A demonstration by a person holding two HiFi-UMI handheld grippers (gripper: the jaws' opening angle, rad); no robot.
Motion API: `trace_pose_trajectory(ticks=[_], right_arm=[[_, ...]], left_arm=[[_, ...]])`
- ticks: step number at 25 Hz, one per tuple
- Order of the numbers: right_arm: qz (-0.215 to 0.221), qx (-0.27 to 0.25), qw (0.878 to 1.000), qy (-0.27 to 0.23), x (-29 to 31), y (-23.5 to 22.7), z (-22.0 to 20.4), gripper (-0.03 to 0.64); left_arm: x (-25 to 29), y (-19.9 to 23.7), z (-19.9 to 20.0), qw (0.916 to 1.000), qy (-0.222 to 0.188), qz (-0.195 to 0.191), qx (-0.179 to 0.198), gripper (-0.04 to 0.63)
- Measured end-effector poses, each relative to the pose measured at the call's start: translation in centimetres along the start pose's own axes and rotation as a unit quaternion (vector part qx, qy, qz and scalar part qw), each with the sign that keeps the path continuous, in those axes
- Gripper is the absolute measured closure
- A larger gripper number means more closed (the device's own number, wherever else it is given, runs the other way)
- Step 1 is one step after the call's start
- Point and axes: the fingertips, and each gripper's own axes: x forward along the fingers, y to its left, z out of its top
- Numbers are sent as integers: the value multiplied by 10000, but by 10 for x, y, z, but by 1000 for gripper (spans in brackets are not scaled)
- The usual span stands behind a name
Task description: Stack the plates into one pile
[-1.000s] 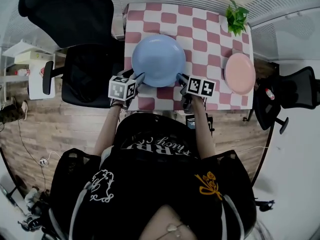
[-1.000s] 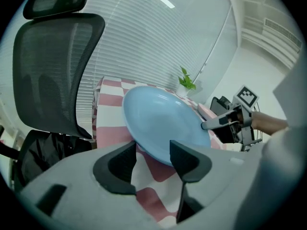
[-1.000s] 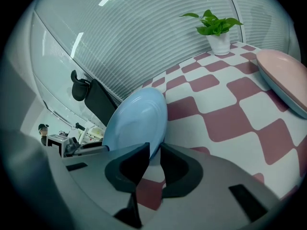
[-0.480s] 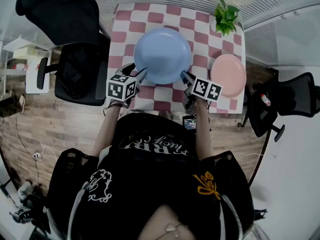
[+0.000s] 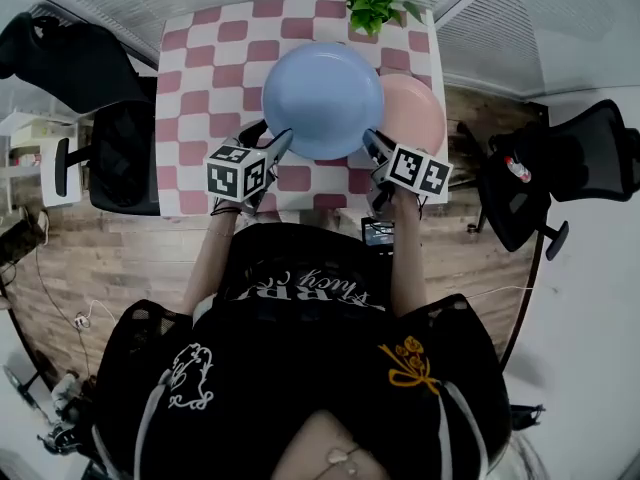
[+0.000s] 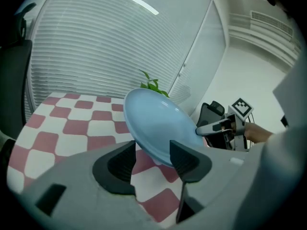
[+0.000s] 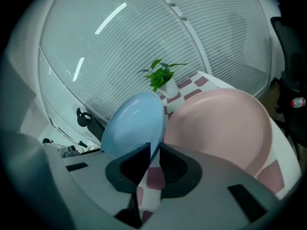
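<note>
Risk: the blue plate [image 5: 322,100] hangs above the bench [image 5: 200,88], partly over the pink plate [image 5: 415,108], and only one side is clamped. Your right gripper [image 5: 368,145] is narrowed onto the plate's near-right rim. Your left gripper [image 5: 278,146] stands wide, with the near-left rim lying loosely between its jaws. If you tilt or separate your hands, the plate will likely slide out on the left and strike the pink plate.

Pose: both forearms extend forward from your body, with the grippers pointing ahead and downward, one at each side of the plate.
</note>
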Motion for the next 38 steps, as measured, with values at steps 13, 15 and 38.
trace_pose_trajectory(ticks=[13, 15, 38], right_arm=[[-577, 575, 9962, -310, -81, -136, 10, 561], [-670, 695, 9948, -325, -88, -150, 6, 561], [-1223, -45, 9871, -1029, -113, -172, 32, 540]], left_arm=[[101, -115, -30, 9945, 791, -666, 135, 373], [112, -125, -35, 9933, 885, -735, 121, 373], [89, -134, 6, 9977, 112, -483, 473, 373]])
